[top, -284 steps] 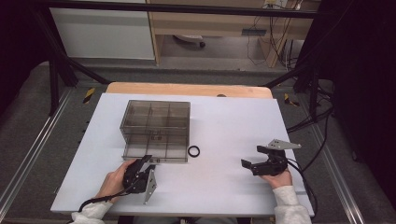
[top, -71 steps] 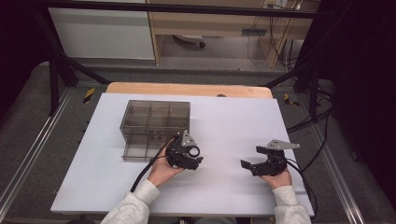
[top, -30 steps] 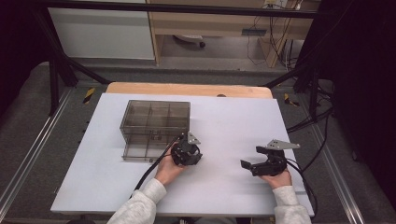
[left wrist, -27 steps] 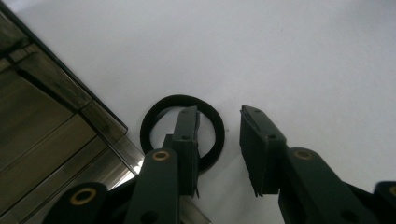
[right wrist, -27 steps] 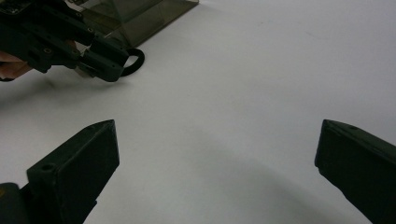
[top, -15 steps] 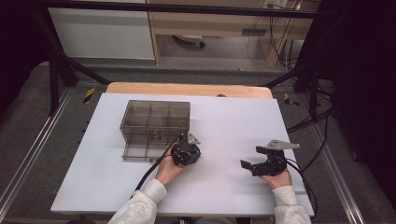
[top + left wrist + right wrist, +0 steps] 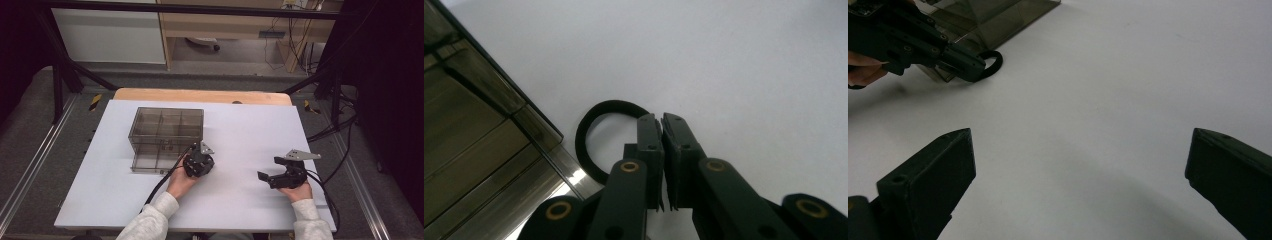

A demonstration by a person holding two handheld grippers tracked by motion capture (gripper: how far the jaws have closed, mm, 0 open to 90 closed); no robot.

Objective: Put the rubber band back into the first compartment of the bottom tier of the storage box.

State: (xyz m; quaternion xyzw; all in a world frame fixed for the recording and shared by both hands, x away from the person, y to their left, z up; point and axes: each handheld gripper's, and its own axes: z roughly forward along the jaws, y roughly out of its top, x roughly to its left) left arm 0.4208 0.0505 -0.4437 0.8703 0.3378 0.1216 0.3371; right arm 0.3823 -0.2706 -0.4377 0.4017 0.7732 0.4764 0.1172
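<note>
A black ring (image 7: 583,135) lies flat on the white table (image 7: 240,130), close to the front right corner of a smoky clear compartment box (image 7: 167,130). My left gripper (image 7: 662,120) points down at it. Its jaws have just been closing and now pinch the ring's right side between the pads. From above, the left gripper (image 7: 204,161) covers the ring. In the right gripper view the ring (image 7: 995,62) peeks out behind the left gripper (image 7: 973,67). My right gripper (image 7: 270,168) rests at the front right, wide open (image 7: 1080,160) over bare table.
The box (image 7: 474,135) has several compartments and a low front tray section. A wooden strip (image 7: 200,95) borders the table's far edge. Cables trail from both grippers toward the front and right edges.
The left gripper has moved from the table's front left to the ring beside the box and now covers it. The right gripper has not moved.
</note>
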